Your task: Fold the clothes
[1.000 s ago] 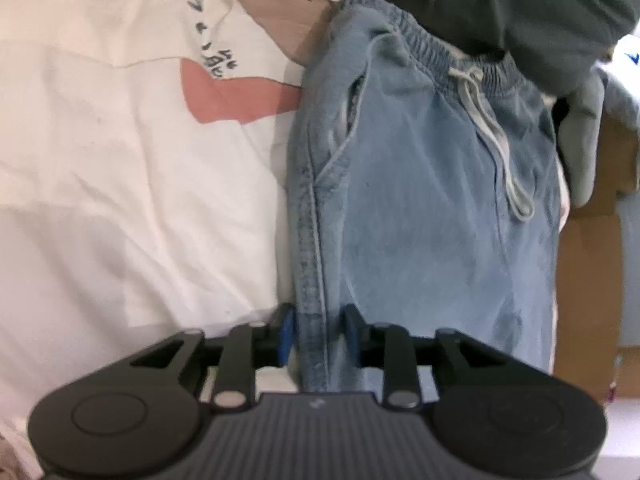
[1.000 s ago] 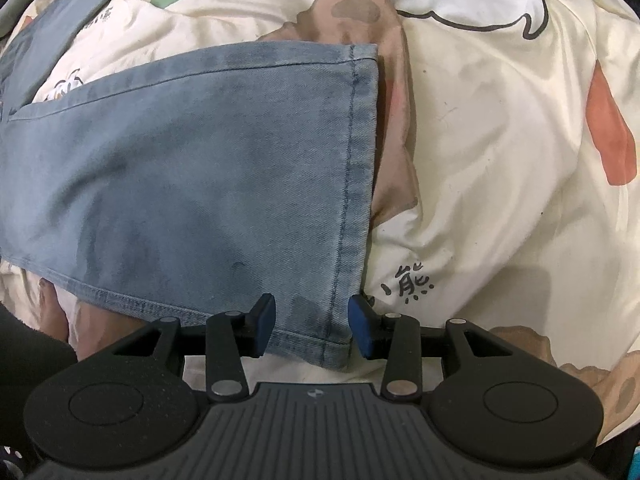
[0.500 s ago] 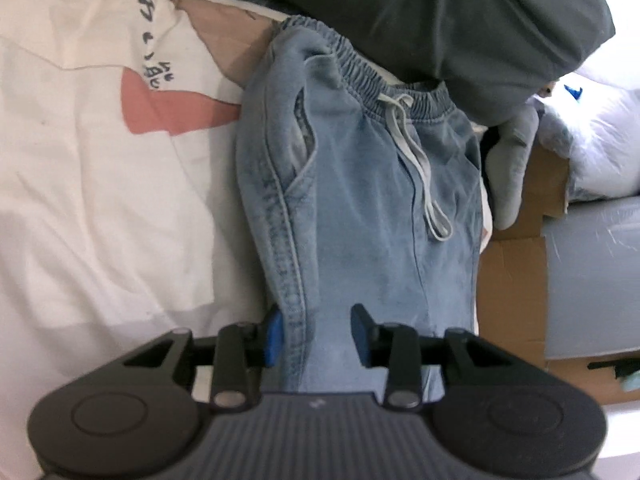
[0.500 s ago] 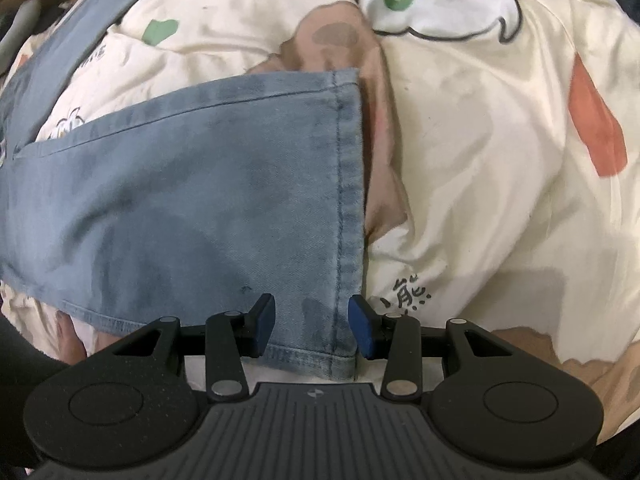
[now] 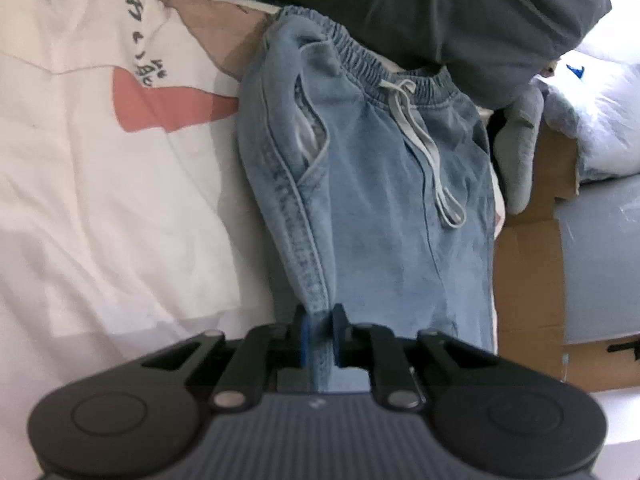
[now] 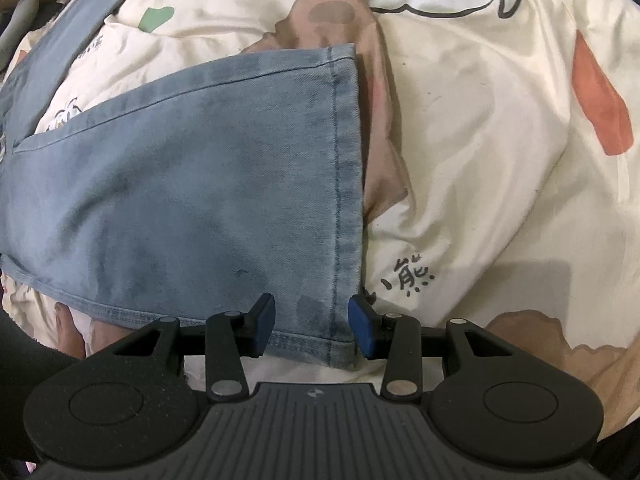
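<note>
Jaws of the left gripper (image 5: 320, 334) just closed, pinching the side seam of the jeans (image 5: 372, 208) spread on the patterned sheet (image 5: 100, 200), waistband and drawstring (image 5: 424, 148) at the far end. Right gripper (image 6: 311, 328) open, hem corner of the trouser leg (image 6: 200, 184) lying between the blue pads (image 6: 264, 326), untouched.

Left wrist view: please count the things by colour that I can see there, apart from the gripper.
Blue: 1, the denim trousers
Cream with print: 1, the bed cover
Dark grey: 1, the dark garment
Brown: 1, the cardboard box
Pale grey: 1, the drawstring
Total: 5
</note>
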